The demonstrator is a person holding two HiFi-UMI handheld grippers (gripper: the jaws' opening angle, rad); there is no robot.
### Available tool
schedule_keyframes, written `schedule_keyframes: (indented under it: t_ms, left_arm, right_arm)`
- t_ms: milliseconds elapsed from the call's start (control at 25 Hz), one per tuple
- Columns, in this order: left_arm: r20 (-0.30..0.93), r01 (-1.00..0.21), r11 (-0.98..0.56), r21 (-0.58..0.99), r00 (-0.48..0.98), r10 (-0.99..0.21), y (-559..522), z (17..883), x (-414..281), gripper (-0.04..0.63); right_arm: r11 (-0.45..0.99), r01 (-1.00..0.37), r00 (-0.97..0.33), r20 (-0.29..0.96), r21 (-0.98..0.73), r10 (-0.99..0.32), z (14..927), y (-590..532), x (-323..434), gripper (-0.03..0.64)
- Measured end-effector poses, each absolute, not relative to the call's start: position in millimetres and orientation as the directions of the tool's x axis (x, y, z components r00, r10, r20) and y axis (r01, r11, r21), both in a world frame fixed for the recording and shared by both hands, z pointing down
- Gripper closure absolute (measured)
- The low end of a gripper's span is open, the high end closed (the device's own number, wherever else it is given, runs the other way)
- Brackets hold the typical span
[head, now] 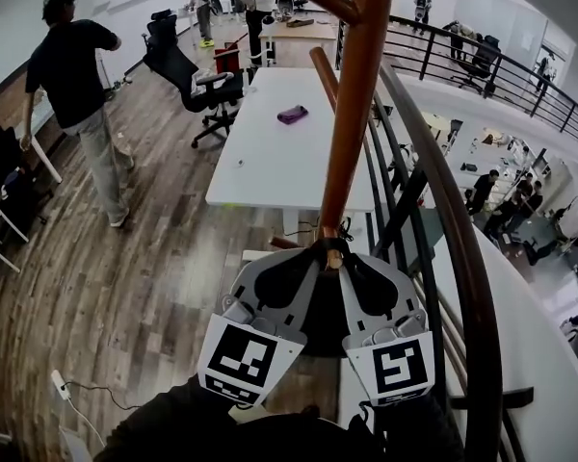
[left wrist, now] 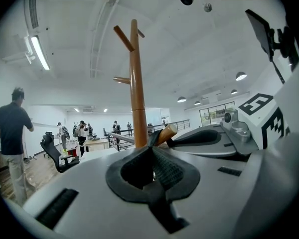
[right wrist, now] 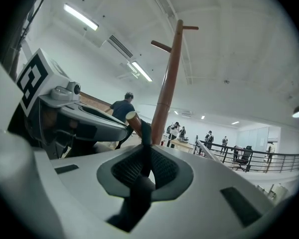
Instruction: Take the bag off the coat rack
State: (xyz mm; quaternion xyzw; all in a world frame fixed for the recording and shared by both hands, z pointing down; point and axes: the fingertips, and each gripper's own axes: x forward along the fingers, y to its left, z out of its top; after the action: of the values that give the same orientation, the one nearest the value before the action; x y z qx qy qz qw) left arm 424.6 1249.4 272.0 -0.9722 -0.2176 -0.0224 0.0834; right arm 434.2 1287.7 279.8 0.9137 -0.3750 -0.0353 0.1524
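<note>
**Head view.** The coat rack (head: 352, 114) is seen as a brown wooden pole rising through the middle. A railing (head: 453, 219) runs to its right and a white table (head: 279, 152) lies farther off. The left gripper (head: 308, 258) and right gripper (head: 356, 263) are brought close together at a short peg (head: 333, 255) low on the pole, one on each side of it. A dark mass hanging between and below them is taken to be the bag (head: 320, 330) (its outline is lost against the dark clothing beneath).

**Left gripper view.** The jaws are closed on a dark strap (left wrist: 153, 146), which runs up from the pads and over the slanted peg just beyond. The right gripper is seen near, on the right.

**Right gripper view.** The jaws are likewise clamped on the strap, which rises to the peg's rounded end. The pole stands just behind.

**Step in hand (judged).** The strap is gripped on both sides of the peg, and the loop is not yet clear of it.

**Next move.** Both grippers are to be raised together along the peg's upward slant. They are then to be drawn away from the pole until the loop slips off the tip. The grip is to be kept firm so the bag is not dropped.
</note>
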Motion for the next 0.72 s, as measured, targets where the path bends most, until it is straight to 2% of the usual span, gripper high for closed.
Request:
schedule_keyframes:
  t_ms: [400, 720]
  left_arm:
    - [0.043, 0.382, -0.911, -0.158, 0.924, 0.38, 1253.4, 256.5, 379.2, 0.566]
    - [0.02, 0.287, -0.952, -0.104, 0.958, 0.287, 1239.8, 264.1, 340.7, 0.566]
  right_arm:
    - [-0.644, -0.694, 0.683, 0.011, 0.322, -0.73, 262.9, 1292.2, 387.3, 0.577]
    - [-0.575, -0.752, 0.613, 0.02, 0.322, -0.79, 274.5, 1278.5, 349.4, 0.577]
